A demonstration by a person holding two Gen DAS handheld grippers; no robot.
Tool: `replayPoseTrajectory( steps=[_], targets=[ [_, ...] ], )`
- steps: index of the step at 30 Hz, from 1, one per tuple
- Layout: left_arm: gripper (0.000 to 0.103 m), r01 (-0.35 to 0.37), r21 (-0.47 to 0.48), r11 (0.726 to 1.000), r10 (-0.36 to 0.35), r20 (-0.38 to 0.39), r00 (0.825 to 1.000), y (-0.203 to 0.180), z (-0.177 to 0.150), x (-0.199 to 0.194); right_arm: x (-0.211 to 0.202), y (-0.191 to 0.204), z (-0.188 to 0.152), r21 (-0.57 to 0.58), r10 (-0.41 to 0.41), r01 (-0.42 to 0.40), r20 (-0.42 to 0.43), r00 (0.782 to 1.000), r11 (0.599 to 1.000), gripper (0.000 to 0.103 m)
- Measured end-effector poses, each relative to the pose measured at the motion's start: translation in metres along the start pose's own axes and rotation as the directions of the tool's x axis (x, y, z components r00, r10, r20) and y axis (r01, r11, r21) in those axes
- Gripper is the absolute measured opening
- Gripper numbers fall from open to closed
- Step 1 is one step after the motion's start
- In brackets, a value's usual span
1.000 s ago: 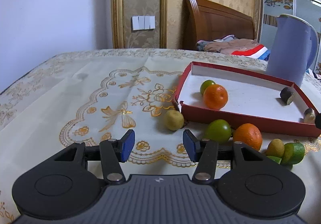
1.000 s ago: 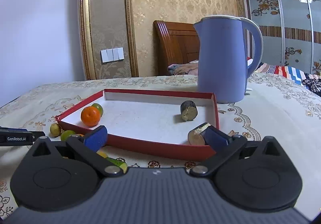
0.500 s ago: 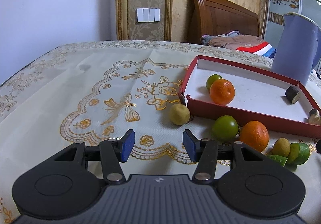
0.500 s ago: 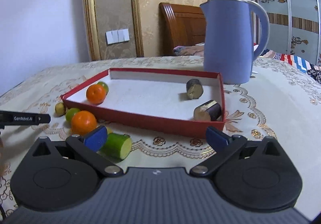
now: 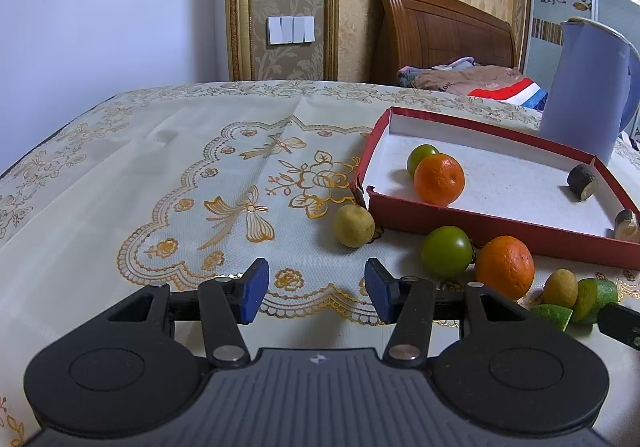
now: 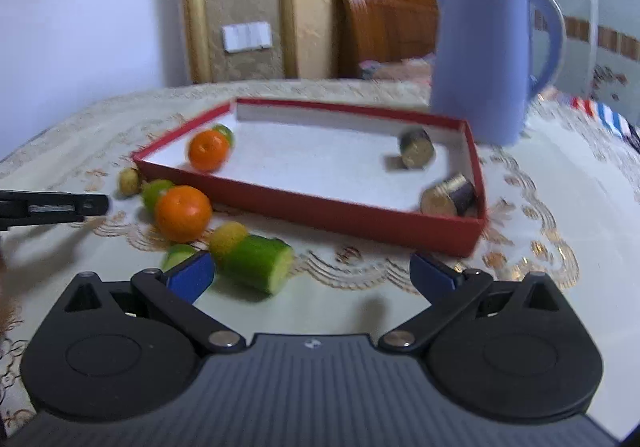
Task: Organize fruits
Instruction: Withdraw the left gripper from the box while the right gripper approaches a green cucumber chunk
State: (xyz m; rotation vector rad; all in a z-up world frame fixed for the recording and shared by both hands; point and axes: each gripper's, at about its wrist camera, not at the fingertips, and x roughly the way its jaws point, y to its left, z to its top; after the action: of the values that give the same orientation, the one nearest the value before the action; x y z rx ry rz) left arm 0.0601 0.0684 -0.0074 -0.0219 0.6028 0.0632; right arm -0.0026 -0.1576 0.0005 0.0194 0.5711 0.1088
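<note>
A red tray (image 5: 460,219) (image 6: 320,213) holds an orange (image 5: 439,179), a green fruit (image 5: 422,159) and two dark eggplant pieces (image 6: 416,147) (image 6: 450,197). On the cloth in front of it lie a yellowish fruit (image 5: 354,225), a green fruit (image 5: 446,251), an orange (image 5: 505,267) (image 6: 183,213), a small yellow fruit (image 6: 228,237) and cut cucumber pieces (image 6: 256,263) (image 5: 594,299). My left gripper (image 5: 316,293) is open over bare cloth, short of the yellowish fruit. My right gripper (image 6: 312,275) is open wide with nothing between its fingers. The big cucumber piece lies just beyond its left finger.
A tall blue kettle (image 5: 584,87) (image 6: 480,59) stands behind the tray's far right corner. The embroidered tablecloth (image 5: 200,175) stretches out to the left. A wooden headboard and bedding lie beyond the table. The right wrist view is blurred by motion.
My right gripper has drawn back from the tray's near right corner, where an eggplant piece stays, and swung left toward the cucumber. The left gripper has hardly moved.
</note>
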Motion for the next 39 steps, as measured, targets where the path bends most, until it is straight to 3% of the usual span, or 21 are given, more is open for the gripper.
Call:
replayPoseTrajectory(
  steps=[5,9,14,20,24,29,39],
  targets=[
    [0.052,0.004,-0.001,1.0,-0.004,0.002,1.0,0.0,0.0,0.0,-0.002,-0.02,-0.003,0.083,-0.16,0.162,-0.028,0.987,0.983,0.103],
    [0.052,0.007,0.009,1.0,-0.008,0.011,1.0,-0.002,0.0,-0.002,-0.011,-0.023,-0.004,0.121,-0.053,0.054,-0.013,0.999,0.991,0.103],
    [0.052,0.004,0.007,1.0,-0.004,0.01,1.0,-0.002,-0.001,-0.001,0.006,0.003,0.005,0.06,-0.03,0.033,-0.037,0.999,0.998,0.103],
    [0.052,0.009,0.006,1.0,-0.009,0.012,1.0,-0.002,-0.001,-0.002,0.013,0.004,0.006,0.041,-0.068,0.071,-0.075,0.995,0.997,0.103],
    [0.052,0.01,0.009,1.0,-0.01,0.015,1.0,-0.002,-0.001,-0.002,-0.006,-0.006,-0.005,-0.004,-0.198,0.198,-0.031,0.98,0.98,0.103],
    [0.052,0.012,0.005,1.0,-0.013,0.019,1.0,-0.002,-0.001,-0.003,-0.02,-0.02,-0.007,0.071,-0.115,0.116,-0.006,0.993,0.991,0.103],
    [0.052,0.009,0.009,1.0,-0.009,0.016,1.0,-0.002,-0.002,-0.003,-0.006,0.004,-0.001,-0.051,-0.082,0.081,-0.023,0.996,0.995,0.103]
  ],
)
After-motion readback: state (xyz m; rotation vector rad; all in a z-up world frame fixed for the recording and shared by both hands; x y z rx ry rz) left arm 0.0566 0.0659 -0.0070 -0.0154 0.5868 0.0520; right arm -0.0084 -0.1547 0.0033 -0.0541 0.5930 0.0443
